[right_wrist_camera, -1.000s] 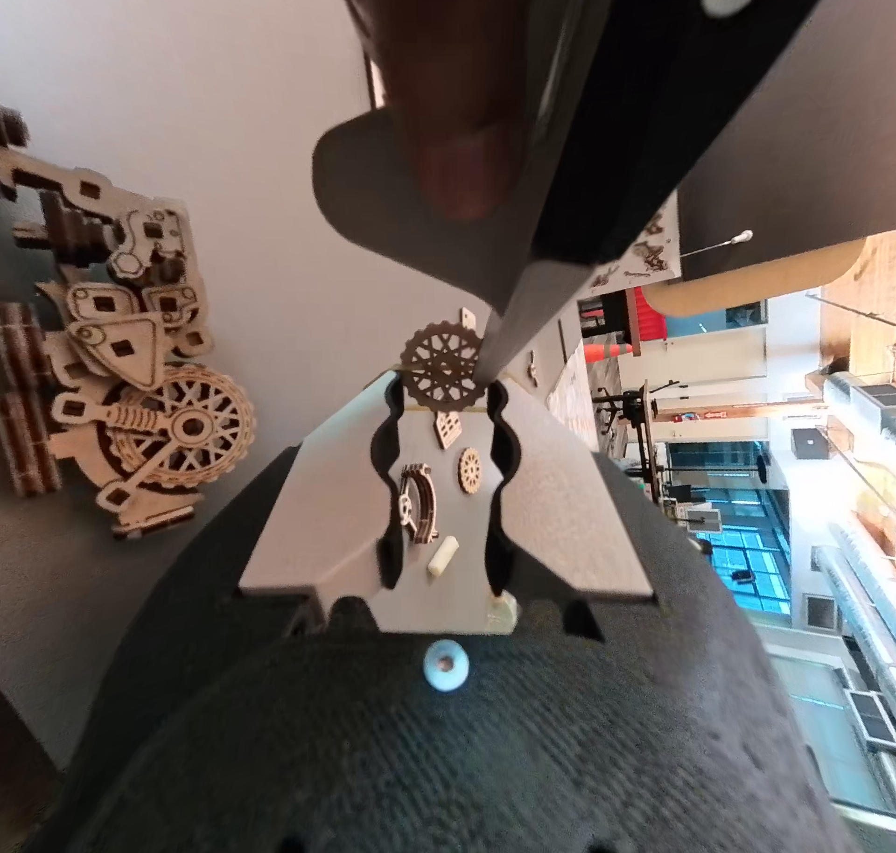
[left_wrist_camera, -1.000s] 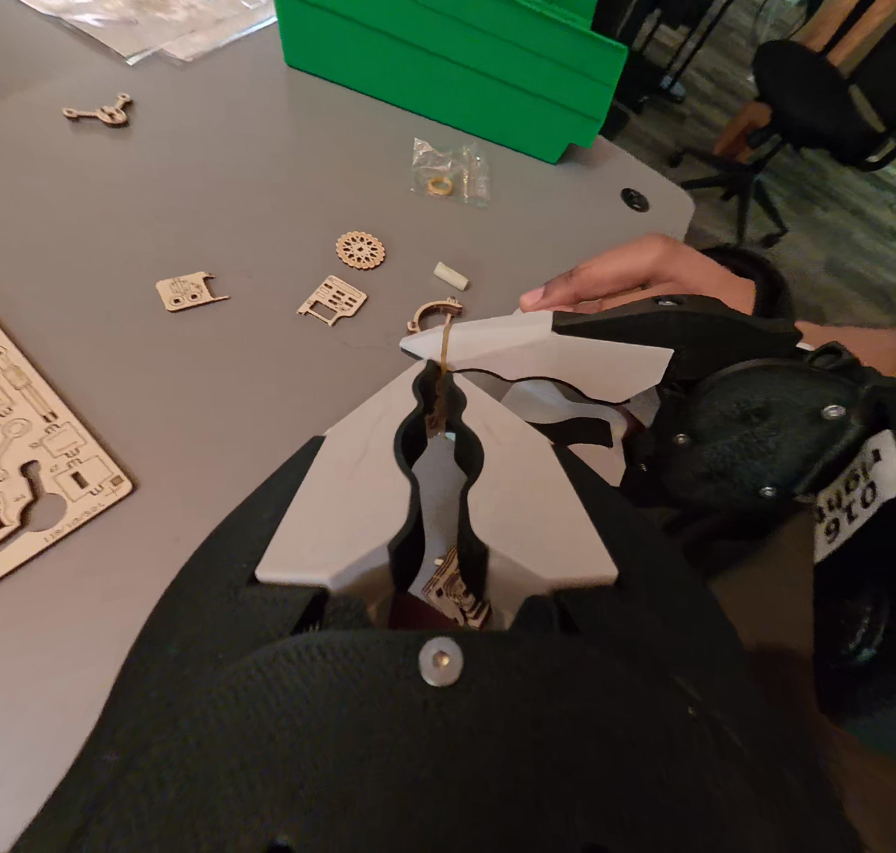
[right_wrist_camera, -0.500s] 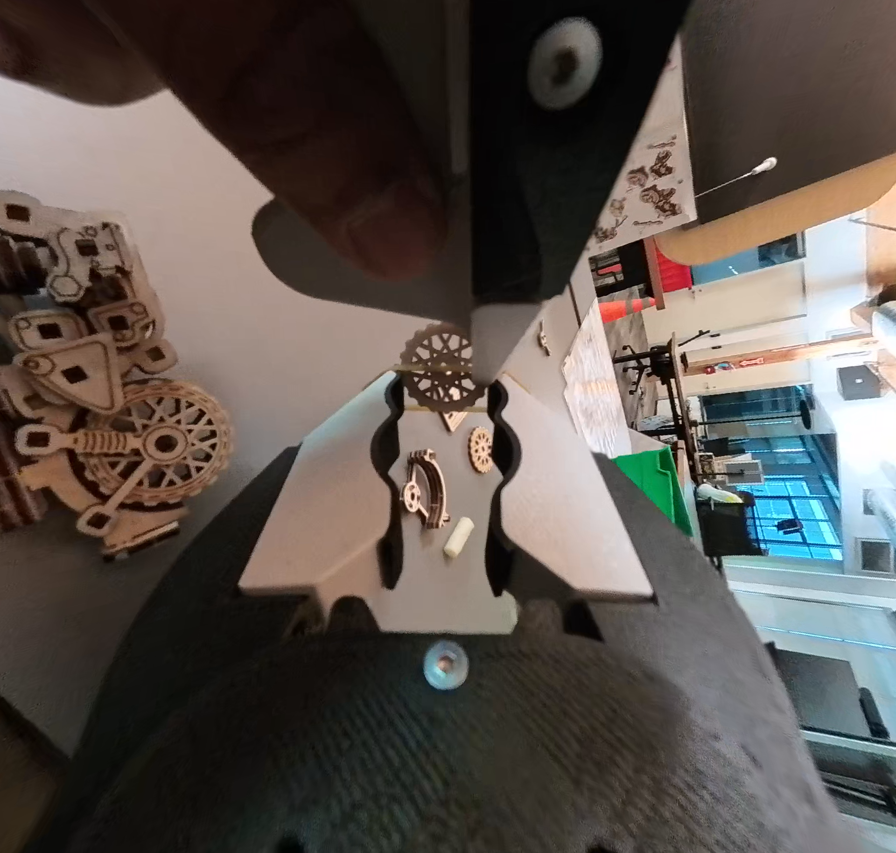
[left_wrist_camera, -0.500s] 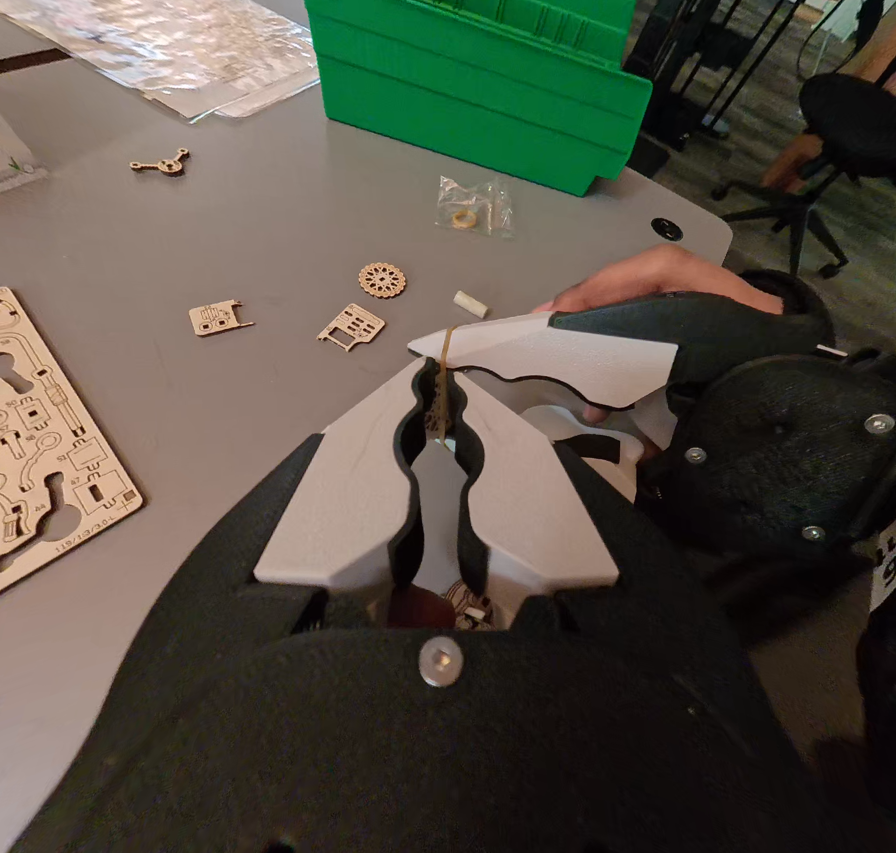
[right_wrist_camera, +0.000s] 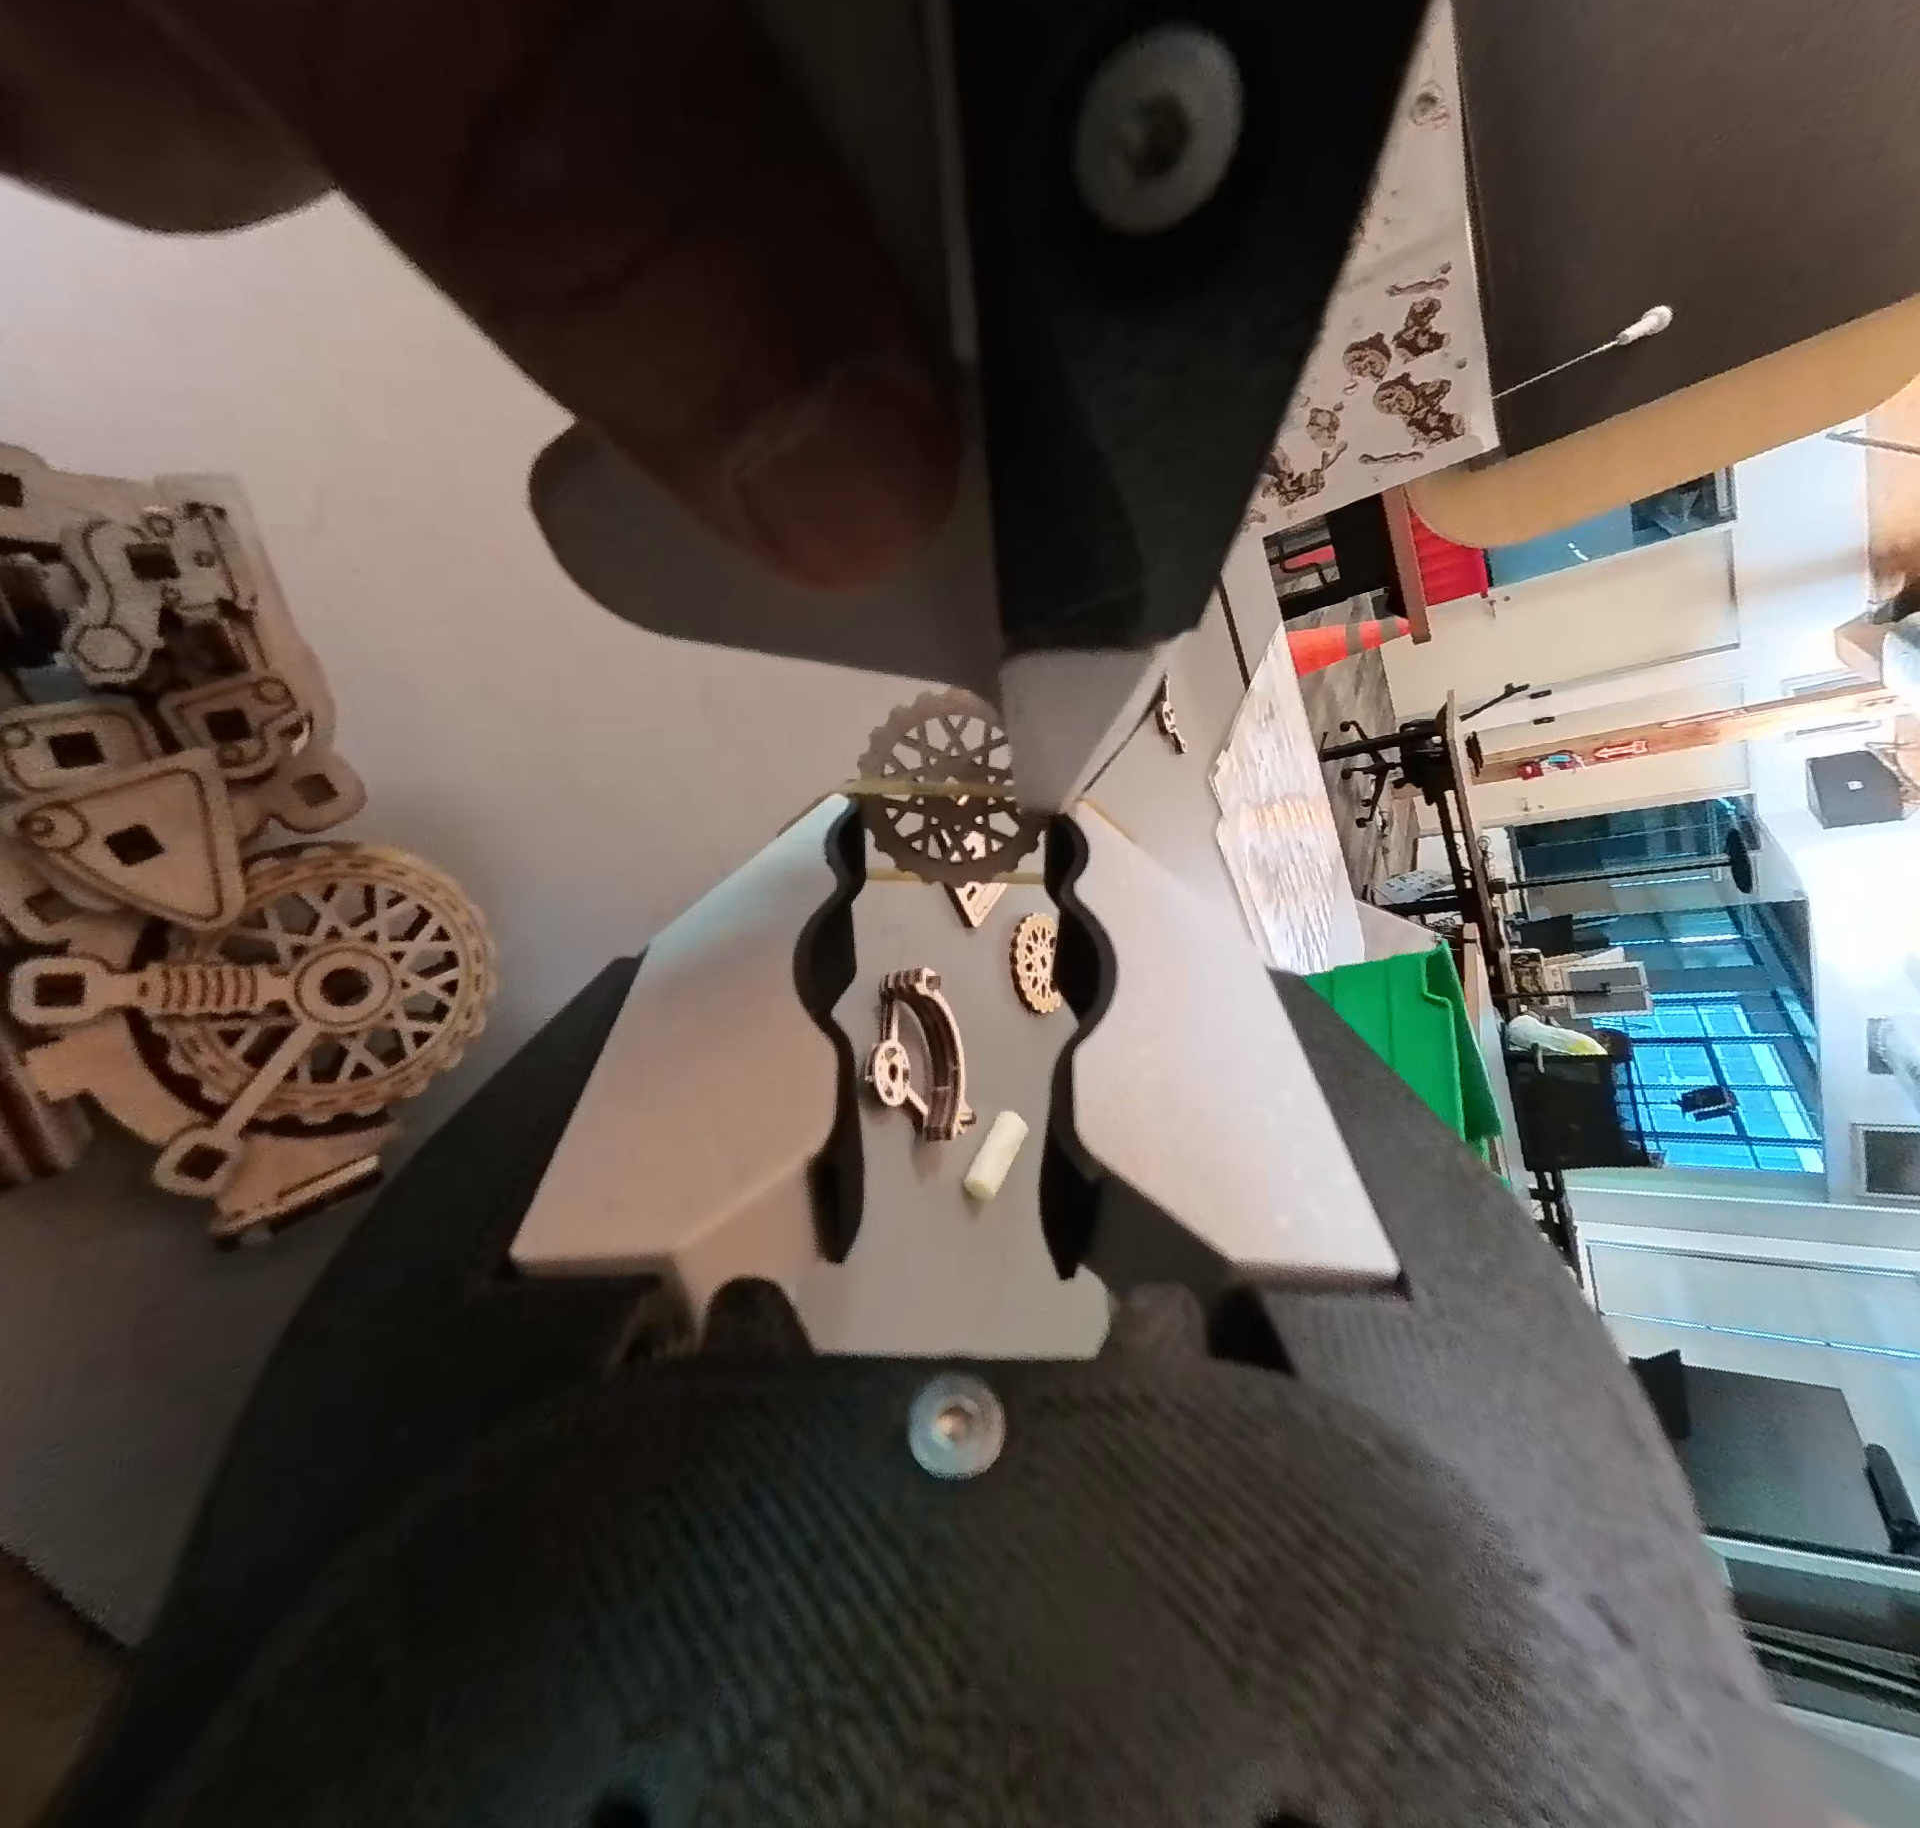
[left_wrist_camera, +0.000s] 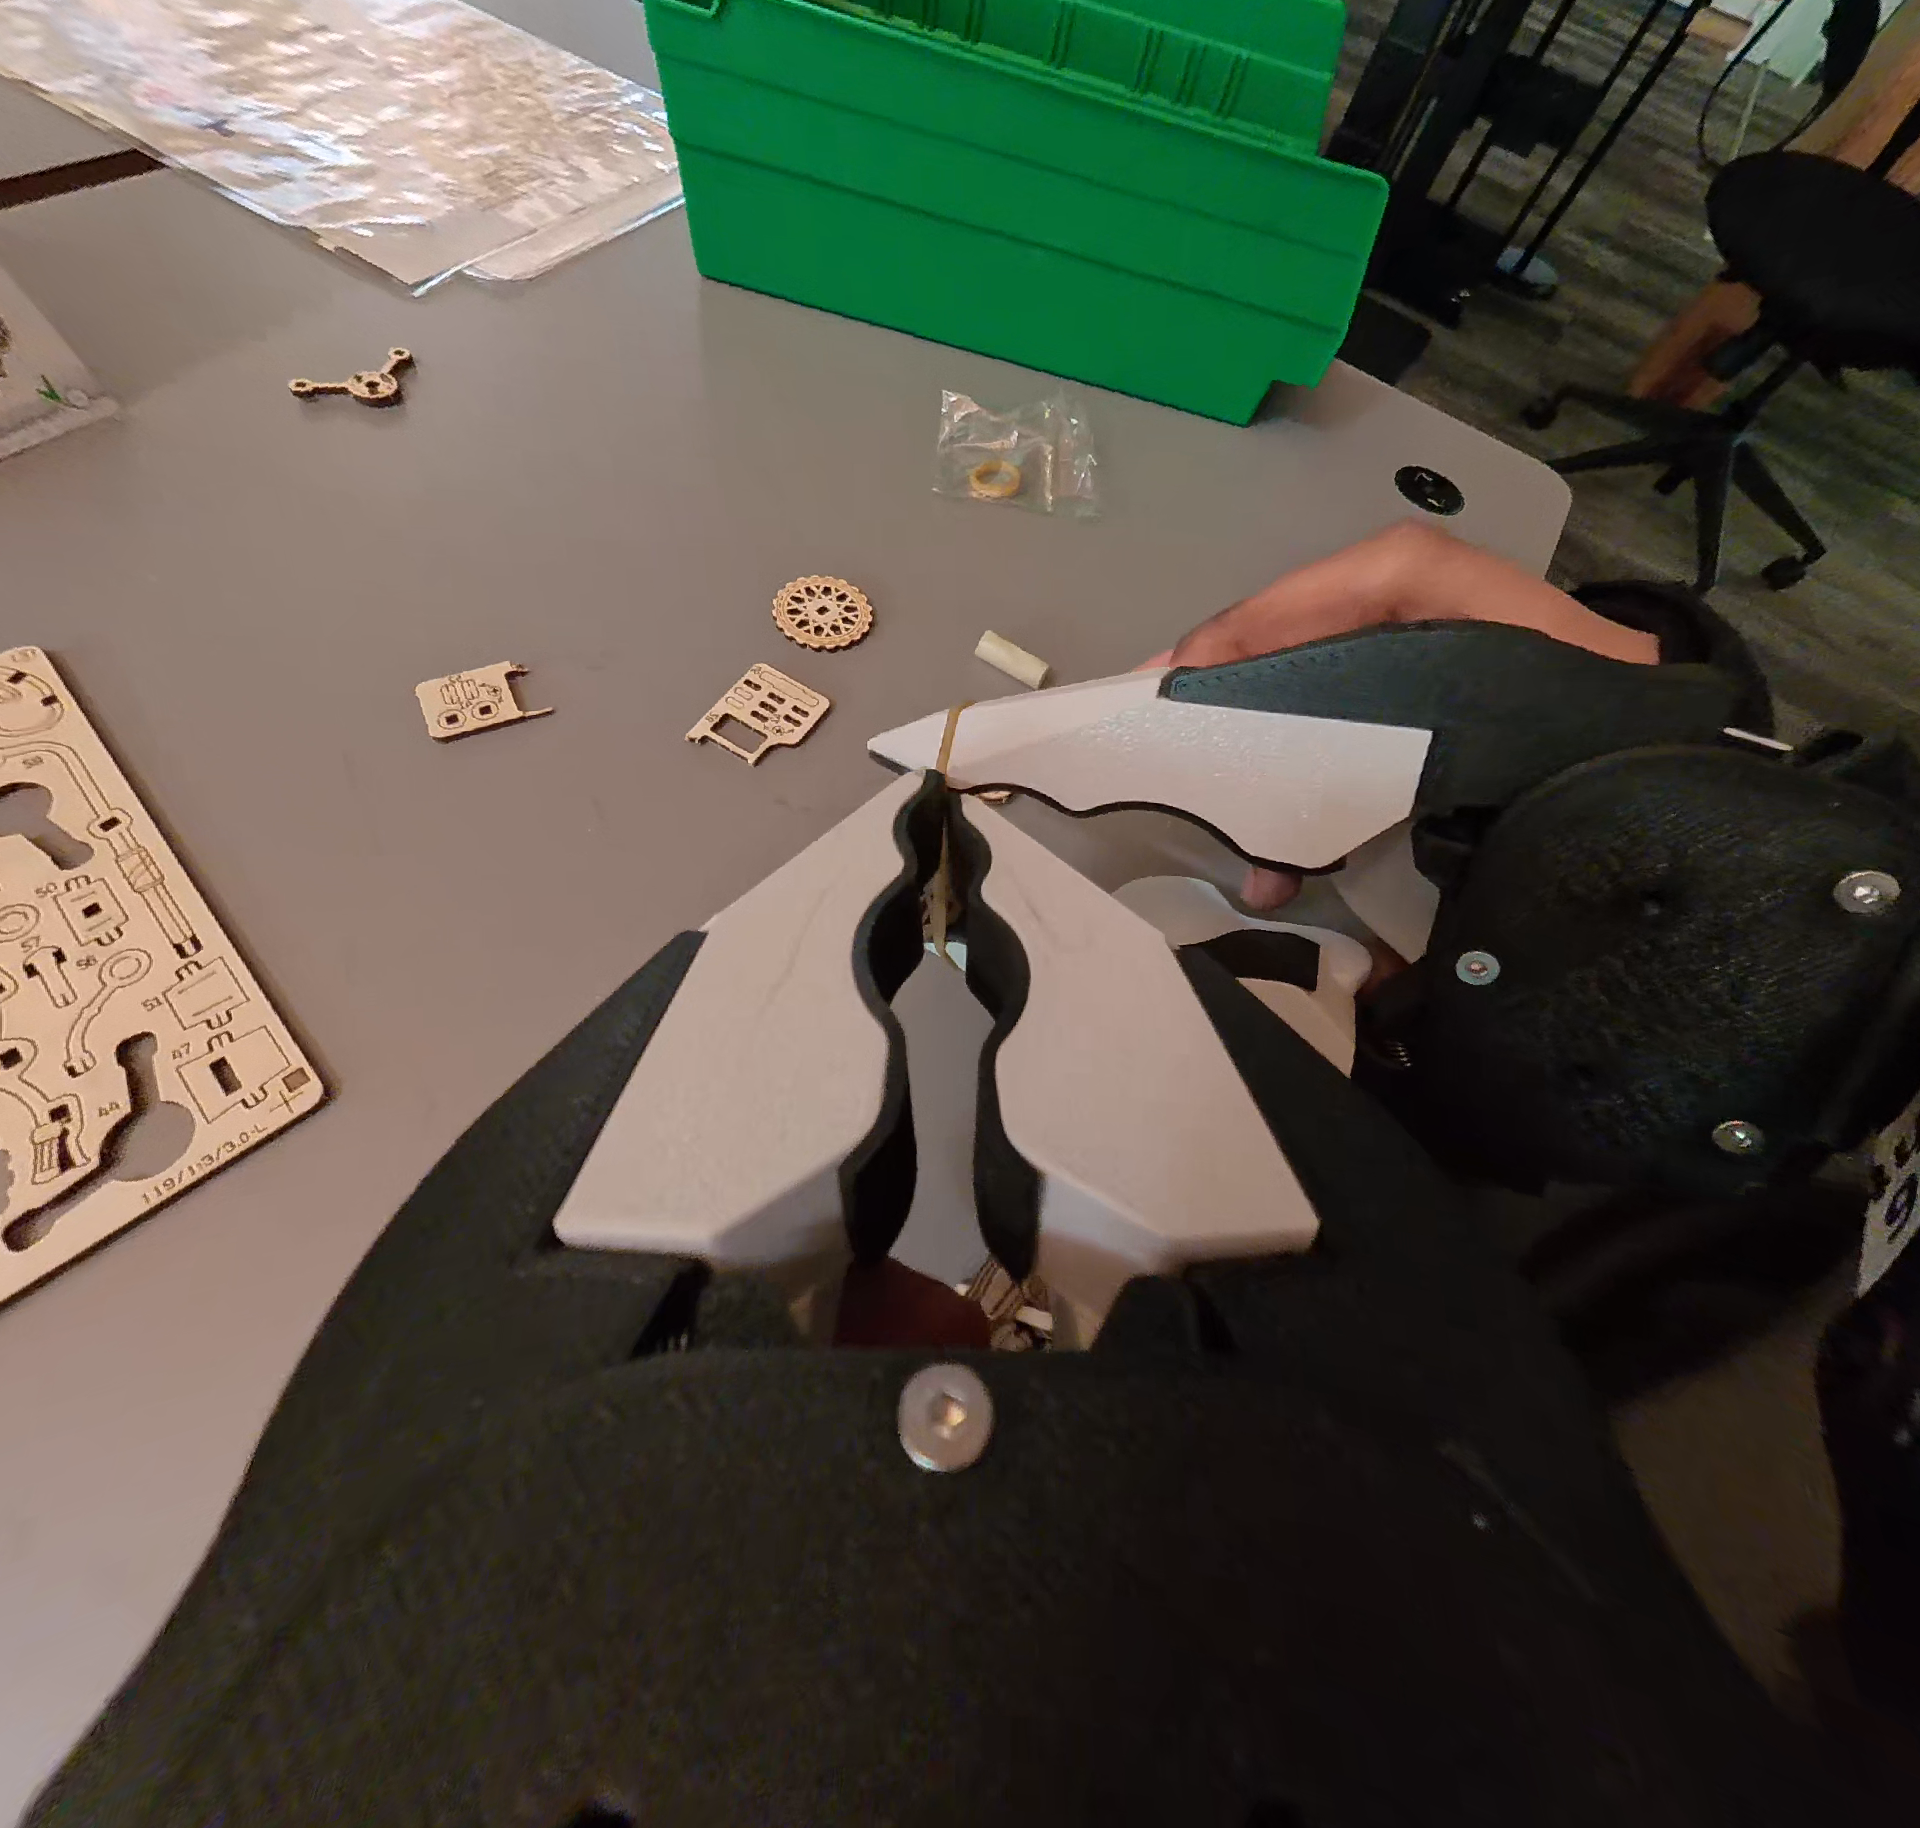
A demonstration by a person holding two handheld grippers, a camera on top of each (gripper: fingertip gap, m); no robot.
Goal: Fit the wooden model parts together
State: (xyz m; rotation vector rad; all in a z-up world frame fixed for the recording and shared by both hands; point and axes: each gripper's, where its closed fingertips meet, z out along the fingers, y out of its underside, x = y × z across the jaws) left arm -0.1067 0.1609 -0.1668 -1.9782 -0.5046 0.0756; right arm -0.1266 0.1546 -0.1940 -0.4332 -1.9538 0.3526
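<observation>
With the left gripper [left_wrist_camera: 940,822] pinched on the wooden gear [right_wrist_camera: 945,814] edge-on and the right gripper [right_wrist_camera: 948,838] spread inside a rubber band [right_wrist_camera: 940,791] around it, seating the band evenly likely needs gentle, steady tension.

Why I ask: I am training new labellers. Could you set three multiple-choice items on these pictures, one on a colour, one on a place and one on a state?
1. What colour is the big plastic bin?
A. blue
B. green
C. red

2. Where does the small clear plastic bag lie?
A. inside the bin
B. on the grey table, in front of the bin
C. between a gripper's fingers

3. How do the left gripper's fingers stand?
A. wide open and empty
B. closed on a thin round wooden gear
C. laid flat on the table

Answers: B, the bin's walls are green; B, the bag rests on bare tabletop short of the bin; B, the fingers pinch the gear edge-on.
</observation>
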